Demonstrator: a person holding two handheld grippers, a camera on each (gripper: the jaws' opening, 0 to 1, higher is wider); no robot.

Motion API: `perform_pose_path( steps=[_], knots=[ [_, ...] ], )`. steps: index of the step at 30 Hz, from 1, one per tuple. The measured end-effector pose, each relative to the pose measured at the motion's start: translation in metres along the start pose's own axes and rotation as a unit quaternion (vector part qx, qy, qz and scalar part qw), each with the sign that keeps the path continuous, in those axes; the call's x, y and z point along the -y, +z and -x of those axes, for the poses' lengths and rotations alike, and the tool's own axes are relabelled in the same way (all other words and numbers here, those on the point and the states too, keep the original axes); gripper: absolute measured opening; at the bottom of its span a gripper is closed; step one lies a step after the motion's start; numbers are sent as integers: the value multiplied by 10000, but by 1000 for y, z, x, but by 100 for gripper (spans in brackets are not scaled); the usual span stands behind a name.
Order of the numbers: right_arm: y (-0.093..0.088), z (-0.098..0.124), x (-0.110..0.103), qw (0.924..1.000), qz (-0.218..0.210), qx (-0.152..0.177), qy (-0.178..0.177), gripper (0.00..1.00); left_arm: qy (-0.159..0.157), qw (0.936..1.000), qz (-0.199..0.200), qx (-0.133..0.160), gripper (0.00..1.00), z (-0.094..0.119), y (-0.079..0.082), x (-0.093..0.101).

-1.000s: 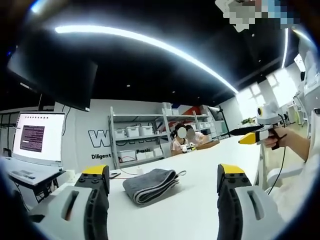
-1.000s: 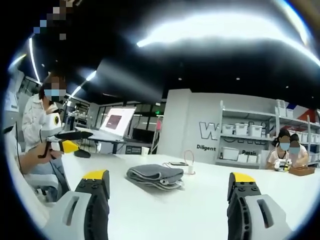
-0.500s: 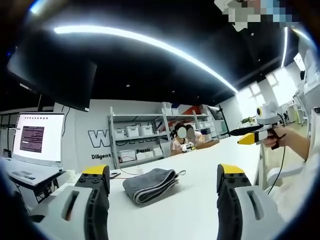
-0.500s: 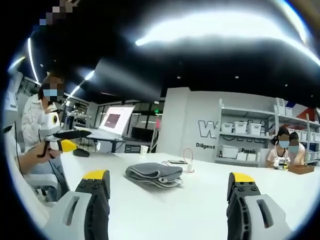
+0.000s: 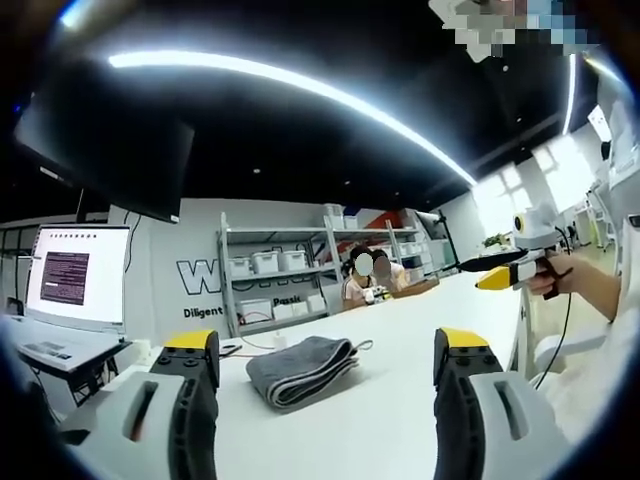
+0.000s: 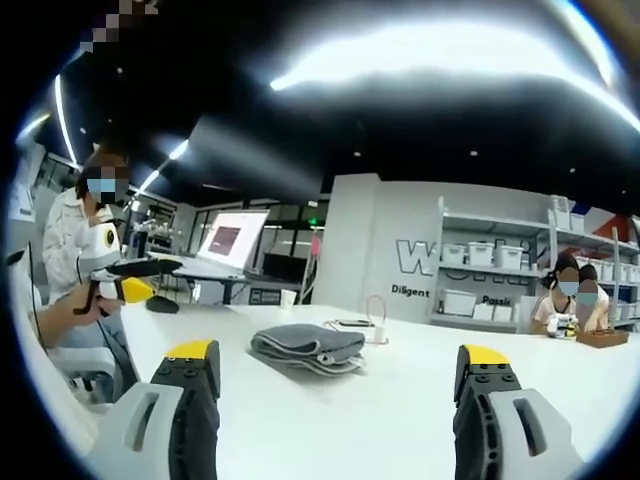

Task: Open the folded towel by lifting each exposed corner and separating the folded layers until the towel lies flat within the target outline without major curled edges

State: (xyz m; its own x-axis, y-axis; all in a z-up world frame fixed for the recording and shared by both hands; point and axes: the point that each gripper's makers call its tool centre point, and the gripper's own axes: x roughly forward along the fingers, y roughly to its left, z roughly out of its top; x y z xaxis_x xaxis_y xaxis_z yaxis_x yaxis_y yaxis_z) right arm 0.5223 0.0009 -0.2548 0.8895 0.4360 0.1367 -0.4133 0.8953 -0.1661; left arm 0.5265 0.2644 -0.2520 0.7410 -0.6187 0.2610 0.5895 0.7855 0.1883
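Both grippers, left gripper (image 5: 318,352) and right gripper (image 6: 338,365), held spread short of folded towel (image 5: 301,369), corners untouched, ready for approach.

The folded towel (image 5: 302,369) is plain grey on a white table (image 5: 400,340). Both grippers, left (image 5: 325,385) and right (image 6: 335,390), are grey-white with yellow-capped black tips.

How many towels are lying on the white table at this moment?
1. A grey folded towel lies on the table, ahead of both open tools, touched by neither; the right gripper view shows the same towel.
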Motion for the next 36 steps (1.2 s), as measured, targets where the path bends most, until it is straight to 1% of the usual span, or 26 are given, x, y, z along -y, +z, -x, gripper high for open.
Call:
perform_pose_path(
  steps=[14, 16, 17, 19, 25, 36],
  knots=[
    [0, 0, -1, 10000, 14, -17, -2, 98, 11, 10000, 57, -25, 87, 0, -1, -1],
    [1, 0, -3, 9999, -114, -13, 55, 98, -6, 10000, 66, -10, 87, 1, 0, 0],
    [2, 0, -5, 9995, -280, 12, 127, 97, -12, 10000, 60, 6, 87, 1, 1, 0],
    [3, 1, -5, 9991, -377, 41, 181, 97, -14, 10000, 42, 19, 88, 1, 1, 0],
    [1, 0, -4, 9996, -264, -8, 117, 97, -6, 10000, 66, 1, 87, 1, 1, -1],
    [1, 0, -6, 9995, -275, -32, 145, 97, -27, 10000, 79, 6, 87, 0, 1, 0]
  ],
)
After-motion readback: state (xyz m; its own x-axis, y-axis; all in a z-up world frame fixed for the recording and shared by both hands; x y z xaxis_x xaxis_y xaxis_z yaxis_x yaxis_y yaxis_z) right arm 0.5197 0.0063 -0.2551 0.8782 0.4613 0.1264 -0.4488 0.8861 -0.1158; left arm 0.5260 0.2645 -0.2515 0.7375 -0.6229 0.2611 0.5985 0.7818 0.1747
